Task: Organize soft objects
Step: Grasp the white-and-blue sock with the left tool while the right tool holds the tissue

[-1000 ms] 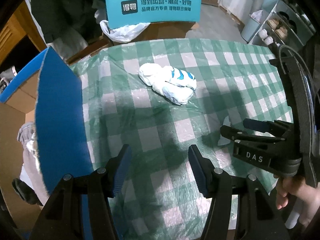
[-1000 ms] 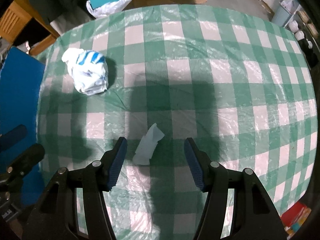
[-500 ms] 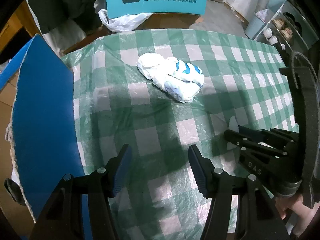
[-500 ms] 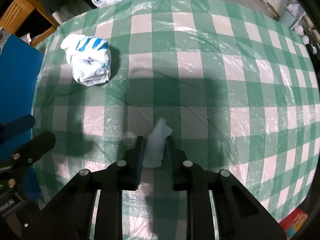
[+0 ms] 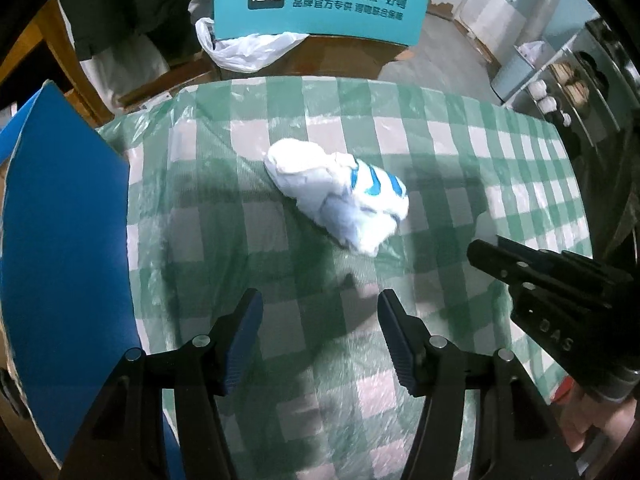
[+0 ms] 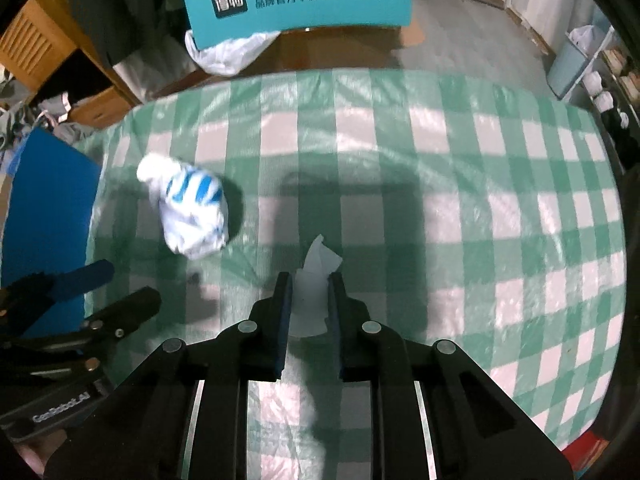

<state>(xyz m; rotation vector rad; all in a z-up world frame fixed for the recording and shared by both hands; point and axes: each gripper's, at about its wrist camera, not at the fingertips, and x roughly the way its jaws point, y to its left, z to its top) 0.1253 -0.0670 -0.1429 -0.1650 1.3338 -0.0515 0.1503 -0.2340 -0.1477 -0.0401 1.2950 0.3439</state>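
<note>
The right gripper (image 6: 308, 300) is pinching a flimsy white tissue scrap (image 6: 316, 280) near the blue-striped sock bundle (image 6: 192, 208) on the bench (image 6: 480, 200) (weightless, grab anywhere). The left gripper (image 5: 320, 320) is hanging spread, empty, just short of the bundle.

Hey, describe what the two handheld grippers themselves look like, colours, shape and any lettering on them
Both are black plastic tools. The left gripper has two angled fingers ending in ribbed blue pads, with round silver screws along the linkage. The right gripper is built the same way, with blue pads and silver rails running down its body. White lettering shows on the side of each body, too blurred to read reliably.
</note>
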